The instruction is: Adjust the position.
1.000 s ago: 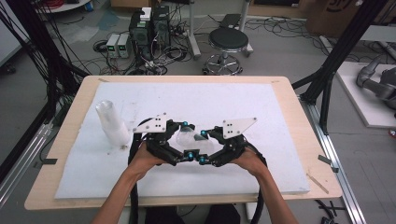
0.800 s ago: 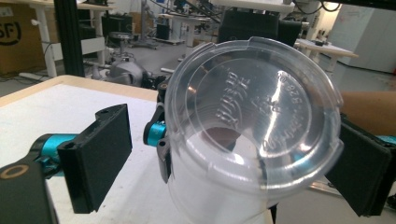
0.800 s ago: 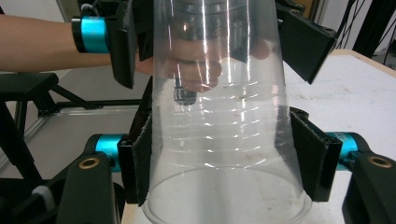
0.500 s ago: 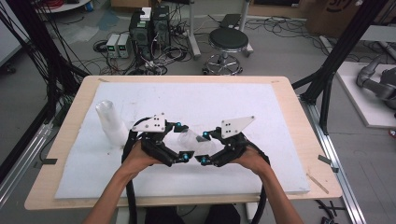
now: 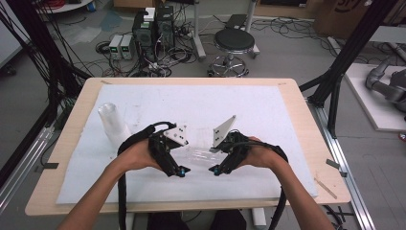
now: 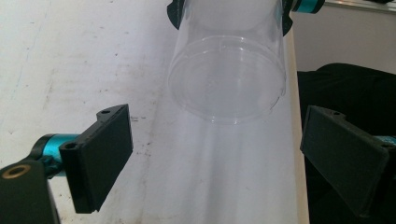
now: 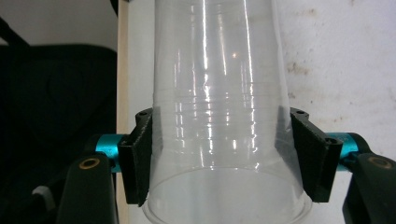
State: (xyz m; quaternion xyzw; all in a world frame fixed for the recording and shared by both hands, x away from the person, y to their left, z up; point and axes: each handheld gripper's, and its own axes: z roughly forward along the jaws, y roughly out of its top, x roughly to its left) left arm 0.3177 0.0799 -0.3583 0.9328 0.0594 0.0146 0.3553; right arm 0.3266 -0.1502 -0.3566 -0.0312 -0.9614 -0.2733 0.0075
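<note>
On the white mat (image 5: 268, 115), high view: left gripper (image 5: 181, 170) and right gripper (image 5: 214, 168) face each other, a clear plastic cup (image 5: 203, 154) lying level between them; cup stack (image 5: 112, 123) upright at left. Left gripper view: jaws spread wide, empty, cup's (image 6: 227, 70) base just ahead. Right gripper view: jaws clamped on cup (image 7: 219, 107) near its rim.

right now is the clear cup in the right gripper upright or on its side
On its side. The right gripper clamps the clear cup near its rim, level above the table, its closed bottom facing the open left gripper.
</note>
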